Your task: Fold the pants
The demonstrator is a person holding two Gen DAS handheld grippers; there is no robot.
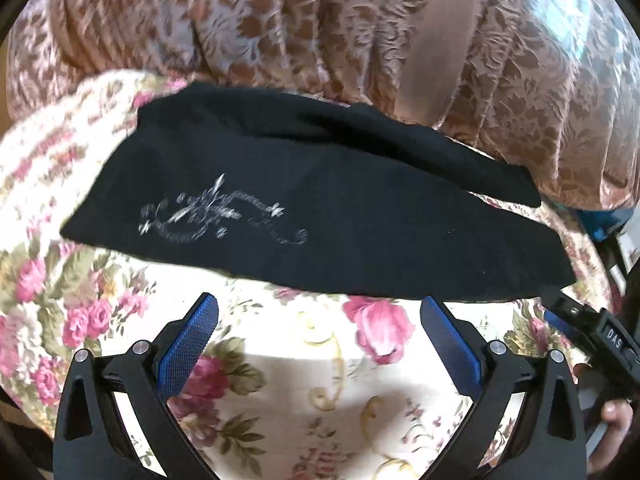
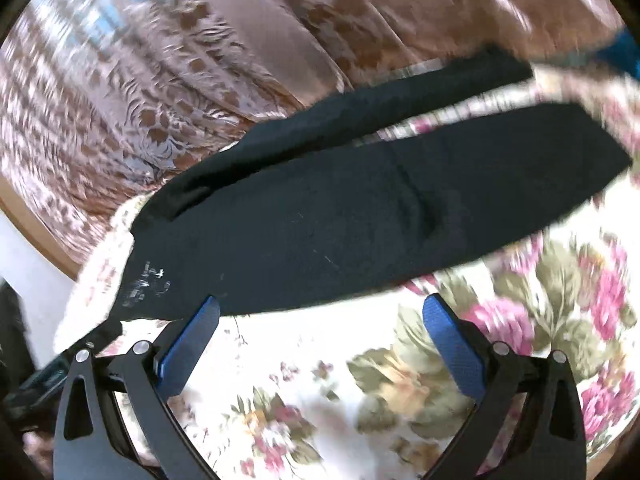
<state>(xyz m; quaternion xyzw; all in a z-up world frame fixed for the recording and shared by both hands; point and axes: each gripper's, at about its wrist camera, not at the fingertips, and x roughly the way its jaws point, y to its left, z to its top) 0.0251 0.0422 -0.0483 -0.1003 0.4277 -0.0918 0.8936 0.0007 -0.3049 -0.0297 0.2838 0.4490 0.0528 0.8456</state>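
The black pants (image 1: 320, 216) lie flat on the floral bedspread (image 1: 280, 380), near its far edge beside the brown curtain (image 1: 280, 20). The left gripper (image 1: 319, 334) and the right gripper (image 2: 320, 336) are both released and hold nothing. The risk I see: the two legs (image 2: 460, 128) lie apart, so a pinch may catch only one layer and the fold becomes crooked.

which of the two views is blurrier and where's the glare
Right wrist view is blurrier: the curtain and the far end of the black pants smear with motion. Left wrist view is sharper, the white print readable; its glare sits on the floral cloth between the fingers.
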